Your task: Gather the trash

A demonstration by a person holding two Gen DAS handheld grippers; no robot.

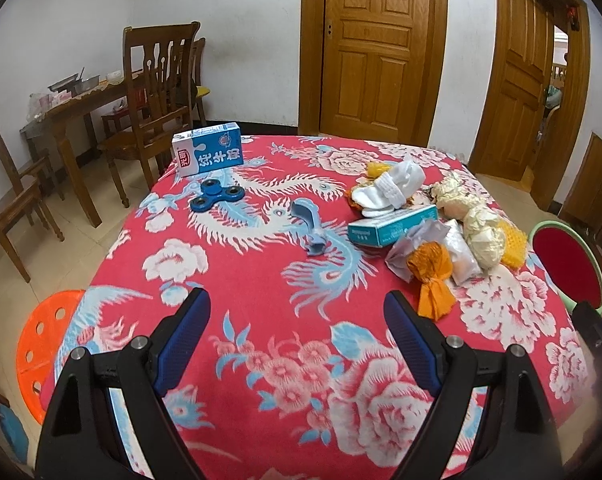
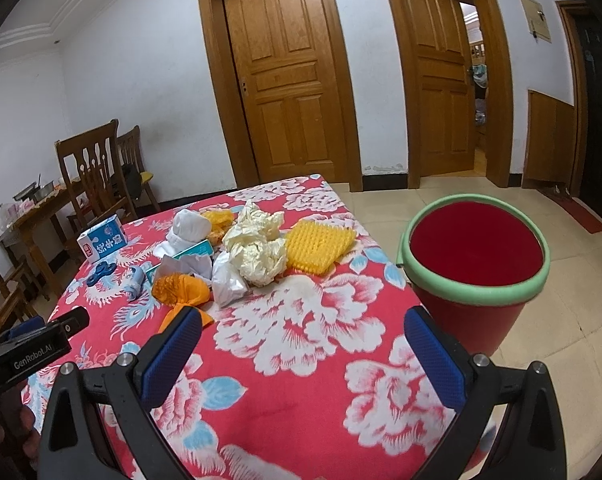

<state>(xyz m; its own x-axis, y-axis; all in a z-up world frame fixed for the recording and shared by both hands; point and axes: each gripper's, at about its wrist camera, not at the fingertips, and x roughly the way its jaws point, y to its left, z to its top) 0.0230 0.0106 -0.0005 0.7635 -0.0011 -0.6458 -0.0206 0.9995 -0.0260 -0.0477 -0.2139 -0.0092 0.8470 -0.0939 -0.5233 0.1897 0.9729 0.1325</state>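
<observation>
Both my claws, left (image 1: 297, 332) and right (image 2: 303, 350), hang spread and empty over the red floral tablecloth (image 2: 301, 380); crumpled orange wrapper (image 2: 181, 290) at eleven o'clock, red green-rimmed bucket (image 2: 475, 254) at one, so pinch its twisted tail low.

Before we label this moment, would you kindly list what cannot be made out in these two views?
- Red bucket: its bottom is hidden by its own wall in the right wrist view; the left wrist view's edge crops it.
- Tissue box: its far end lies under the white sock and crumpled paper.
- Milk carton: small print unreadable.
- Items on the far wooden table: too small.
</observation>
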